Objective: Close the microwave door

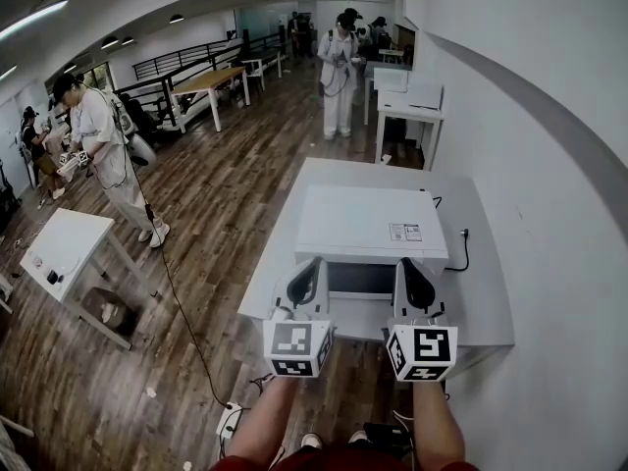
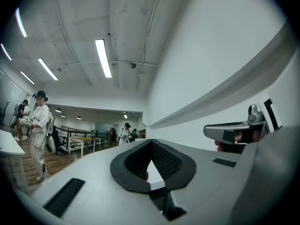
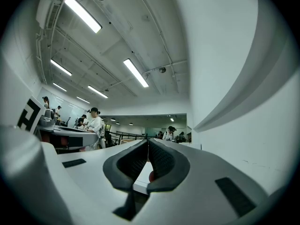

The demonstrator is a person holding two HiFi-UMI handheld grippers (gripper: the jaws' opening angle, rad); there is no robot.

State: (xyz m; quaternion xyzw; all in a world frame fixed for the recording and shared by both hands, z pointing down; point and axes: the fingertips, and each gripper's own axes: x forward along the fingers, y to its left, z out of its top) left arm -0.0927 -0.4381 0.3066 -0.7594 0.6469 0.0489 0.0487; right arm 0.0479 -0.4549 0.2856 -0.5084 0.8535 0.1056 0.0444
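A white microwave (image 1: 368, 222) stands on a white table (image 1: 481, 307), seen from above, with its dark front (image 1: 361, 279) facing me. From this angle I cannot tell how its door stands. My left gripper (image 1: 312, 269) is at the left end of that front and my right gripper (image 1: 407, 269) at the right end. Both are shut and hold nothing. In the left gripper view the left gripper (image 2: 151, 143) points up at wall and ceiling, its jaws meeting at the tips. The right gripper (image 3: 148, 142) looks the same in the right gripper view.
A white wall (image 1: 549, 194) runs close along the table's right side. A black power cable (image 1: 459, 253) lies on the table by the microwave. A cable (image 1: 182, 312) and a power strip (image 1: 231, 420) lie on the wood floor. A small white table (image 1: 59, 248) stands left; people stand farther back.
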